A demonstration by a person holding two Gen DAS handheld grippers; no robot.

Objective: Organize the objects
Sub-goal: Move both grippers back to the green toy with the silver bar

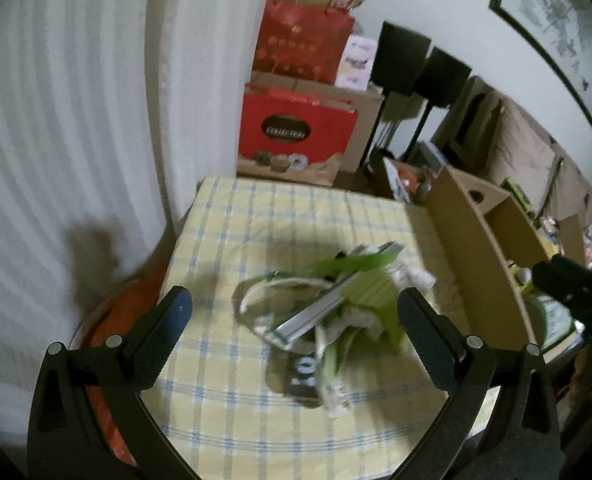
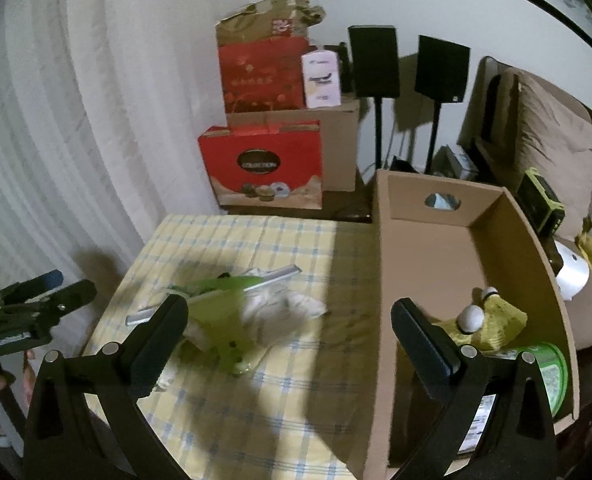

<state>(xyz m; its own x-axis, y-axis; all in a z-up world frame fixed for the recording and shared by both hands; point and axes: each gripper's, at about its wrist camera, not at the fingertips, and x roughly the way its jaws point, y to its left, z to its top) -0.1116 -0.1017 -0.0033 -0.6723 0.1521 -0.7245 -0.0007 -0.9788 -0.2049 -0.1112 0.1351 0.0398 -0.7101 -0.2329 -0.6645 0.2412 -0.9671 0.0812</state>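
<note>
A green and silver tool with white cord and a clear bag (image 1: 336, 308) lies in a heap on the yellow checked tablecloth (image 1: 236, 400). It also shows in the right wrist view (image 2: 232, 304). My left gripper (image 1: 294, 316) is open and empty, hovering just above and in front of the heap. My right gripper (image 2: 290, 328) is open and empty, above the gap between the heap and the cardboard box (image 2: 428, 264). The box holds a yellow packet with white balls (image 2: 484, 316) and a green tub (image 2: 552, 376).
Red gift boxes and brown cartons (image 2: 268, 128) are stacked against the far wall. Two black speakers on stands (image 2: 376, 64) stand beside them. A sofa with beige cushions (image 2: 552, 152) runs along the right. A white curtain (image 1: 56, 140) hangs on the left.
</note>
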